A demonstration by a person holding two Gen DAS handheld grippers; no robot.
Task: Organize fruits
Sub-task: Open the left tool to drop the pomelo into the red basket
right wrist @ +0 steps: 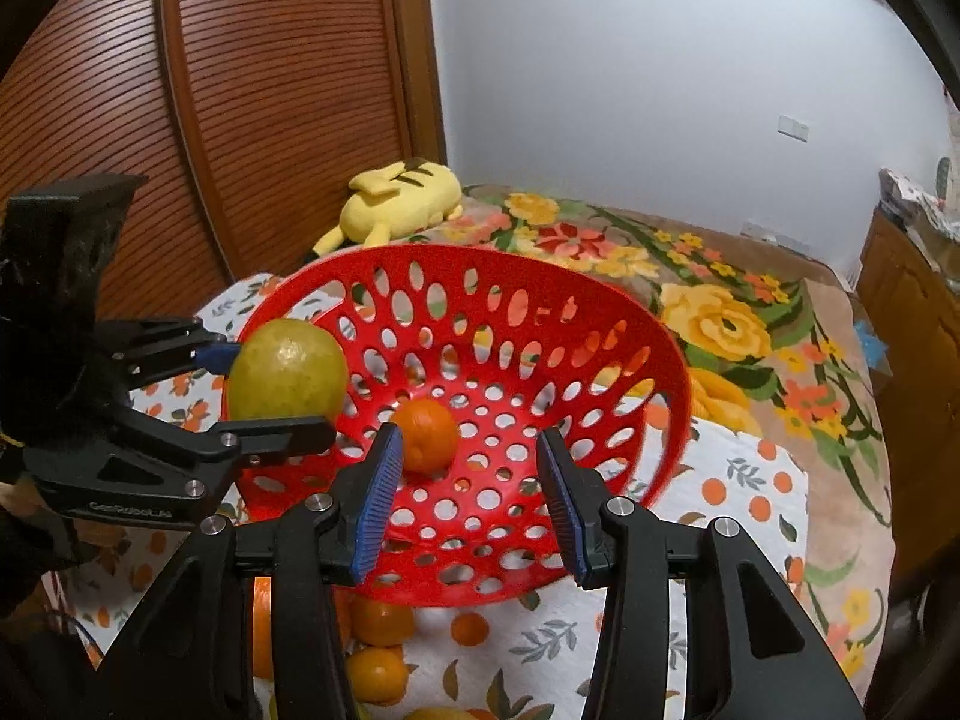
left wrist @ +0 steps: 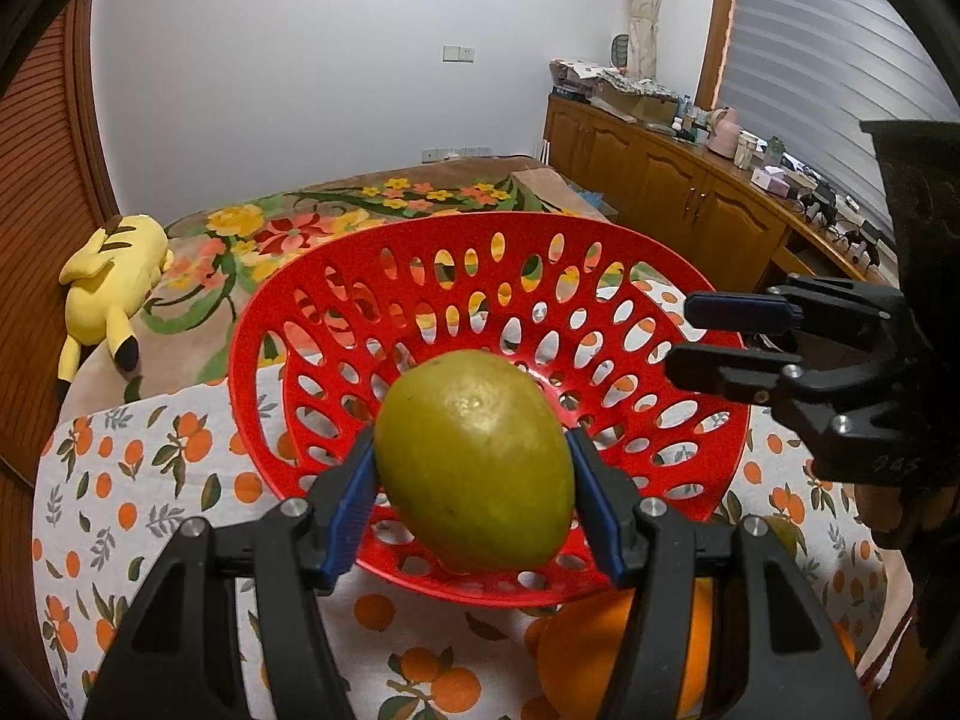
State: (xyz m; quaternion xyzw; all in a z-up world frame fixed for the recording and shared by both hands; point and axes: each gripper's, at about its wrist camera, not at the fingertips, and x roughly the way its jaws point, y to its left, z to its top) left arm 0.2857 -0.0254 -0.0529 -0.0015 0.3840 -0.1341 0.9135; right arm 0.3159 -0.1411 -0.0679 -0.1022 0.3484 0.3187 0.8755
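Note:
My left gripper (left wrist: 471, 483) is shut on a yellow-green pear (left wrist: 474, 459) and holds it over the near rim of the red perforated basket (left wrist: 420, 276). In the right wrist view the left gripper (right wrist: 258, 387) holds the pear (right wrist: 288, 369) above the basket's left rim (right wrist: 456, 258). One orange (right wrist: 426, 435) lies inside the basket. My right gripper (right wrist: 471, 498) is open and empty, above the basket's near edge; it also shows at the right in the left wrist view (left wrist: 708, 336). Loose oranges (right wrist: 378, 621) lie on the cloth below it.
The basket stands on an orange-print tablecloth (left wrist: 150, 480) beside a floral blanket (right wrist: 720, 312). A yellow plush toy (left wrist: 114, 276) lies at the back left. A large orange (left wrist: 594, 660) sits near the front. A wooden cabinet (left wrist: 672, 180) runs along the right.

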